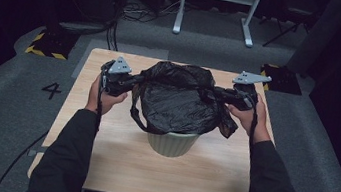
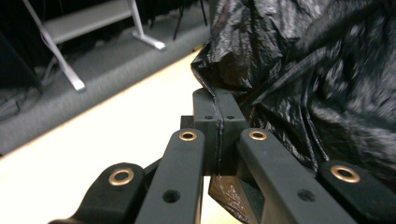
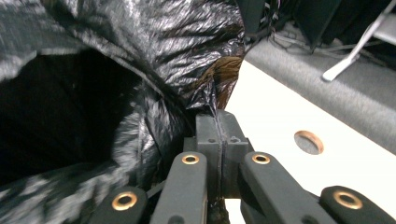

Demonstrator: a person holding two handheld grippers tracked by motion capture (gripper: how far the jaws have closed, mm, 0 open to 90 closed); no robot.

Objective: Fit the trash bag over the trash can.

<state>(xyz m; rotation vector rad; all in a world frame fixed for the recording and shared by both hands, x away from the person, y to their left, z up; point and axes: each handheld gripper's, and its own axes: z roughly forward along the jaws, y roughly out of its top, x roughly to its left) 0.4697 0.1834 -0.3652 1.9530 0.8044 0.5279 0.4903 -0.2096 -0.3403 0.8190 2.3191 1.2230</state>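
Observation:
A black plastic bag [image 1: 178, 99] sits opened in a pale green bin [image 1: 172, 142] at the middle of the wooden table [image 1: 113, 164]. My left gripper [image 1: 135, 80] is shut on the bag's left rim, and a thin fold of film [image 2: 217, 100] shows pinched between its jaws. My right gripper [image 1: 220, 94] is shut on the bag's right rim; the film [image 3: 215, 112] runs into the seam of the closed jaws. The two grippers stretch the bag's mouth apart above the bin. A handle loop [image 1: 136, 116] hangs down the bag's left side.
A white frame on two feet [image 1: 215, 11] stands on the grey floor beyond the table. Yellow-black striped blocks [image 1: 47, 43] lie at both far corners. A round grommet hole [image 3: 309, 142] sits in the tabletop near my right gripper. Cables trail on the floor.

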